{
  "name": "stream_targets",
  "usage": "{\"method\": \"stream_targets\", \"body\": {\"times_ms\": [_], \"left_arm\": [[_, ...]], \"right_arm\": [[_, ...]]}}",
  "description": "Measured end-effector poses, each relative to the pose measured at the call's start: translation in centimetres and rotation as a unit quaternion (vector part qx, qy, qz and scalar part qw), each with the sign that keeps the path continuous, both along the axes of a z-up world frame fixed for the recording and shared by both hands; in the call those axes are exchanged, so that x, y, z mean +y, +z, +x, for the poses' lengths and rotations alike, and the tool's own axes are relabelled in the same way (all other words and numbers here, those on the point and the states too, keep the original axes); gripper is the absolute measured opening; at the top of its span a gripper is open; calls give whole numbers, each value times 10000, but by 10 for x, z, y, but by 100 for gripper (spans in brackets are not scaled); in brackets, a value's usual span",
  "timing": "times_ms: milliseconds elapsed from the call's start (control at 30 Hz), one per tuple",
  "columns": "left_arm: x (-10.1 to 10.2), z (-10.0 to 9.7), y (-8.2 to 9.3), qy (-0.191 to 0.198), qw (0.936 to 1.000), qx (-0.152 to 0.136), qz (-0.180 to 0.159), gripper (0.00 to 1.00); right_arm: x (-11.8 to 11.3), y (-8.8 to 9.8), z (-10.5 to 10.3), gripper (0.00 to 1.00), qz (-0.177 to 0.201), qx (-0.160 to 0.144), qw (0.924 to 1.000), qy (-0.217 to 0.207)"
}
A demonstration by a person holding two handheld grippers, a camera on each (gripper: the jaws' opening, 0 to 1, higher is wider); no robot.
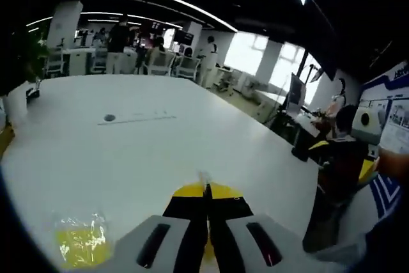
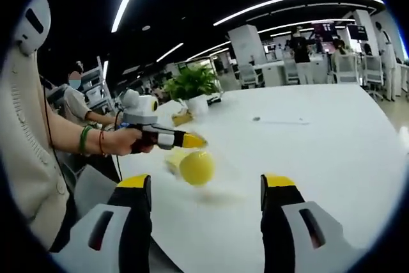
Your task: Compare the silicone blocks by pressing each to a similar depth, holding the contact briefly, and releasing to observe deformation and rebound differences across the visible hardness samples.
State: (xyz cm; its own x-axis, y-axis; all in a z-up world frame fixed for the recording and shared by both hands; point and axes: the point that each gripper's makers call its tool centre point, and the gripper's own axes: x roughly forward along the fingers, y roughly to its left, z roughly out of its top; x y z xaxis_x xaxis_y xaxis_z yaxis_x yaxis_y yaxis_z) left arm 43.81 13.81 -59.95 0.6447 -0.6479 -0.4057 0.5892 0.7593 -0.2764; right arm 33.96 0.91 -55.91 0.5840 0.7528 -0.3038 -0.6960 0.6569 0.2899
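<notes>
In the left gripper view we see the left tool (image 1: 207, 190) with its two jaws pressed together along a thin dark seam; the jaws are black with yellow tips on grey moulded bodies, and nothing sits between them. They reach out over a broad white bench (image 1: 128, 151) with a smooth, matt, faintly reflective top and a rounded edge. Near the left jaw, on the bench, lies a crinkled clear bag (image 1: 80, 241) holding yellow material; its outline is blurred, so we cannot tell the shape of what it holds. A small dark round mark (image 1: 109, 118) sits farther out on the bench top.

In the right gripper view we see the right tool (image 2: 206, 187) with its jaws standing wide apart, black fingers capped in yellow. Between and beyond them rests a yellow silicone block (image 2: 196, 167); it reads as a rounded, smooth, ball-like form on the bench, so we cannot assign it a long axis or a pointing direction. Just beside it on its left lies a paler yellow piece (image 2: 173, 160), blurred. The left tool enters from the left, held in a hand (image 2: 124, 140) with green and red wristbands; its yellow tip hangs just above the block and points right. A potted plant (image 2: 192, 87) stands farther back on the bench.
</notes>
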Motion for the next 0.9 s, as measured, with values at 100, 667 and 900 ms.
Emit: {"method": "stream_targets", "body": {"times_ms": [100, 667, 900], "left_arm": [[5, -5, 8, -141, 9998, -76, 122, 0], [27, -26, 59, -629, 9959, -497, 423, 0], [30, -35, 78, -872, 9929, -644, 483, 0]], "right_arm": [[5, 8, 0, 66, -75, -150, 9998, 68], [30, 39, -1, 67, -494, -635, 9952, 562], [50, 45, 5, 70, -792, -676, 9897, 978]]}}
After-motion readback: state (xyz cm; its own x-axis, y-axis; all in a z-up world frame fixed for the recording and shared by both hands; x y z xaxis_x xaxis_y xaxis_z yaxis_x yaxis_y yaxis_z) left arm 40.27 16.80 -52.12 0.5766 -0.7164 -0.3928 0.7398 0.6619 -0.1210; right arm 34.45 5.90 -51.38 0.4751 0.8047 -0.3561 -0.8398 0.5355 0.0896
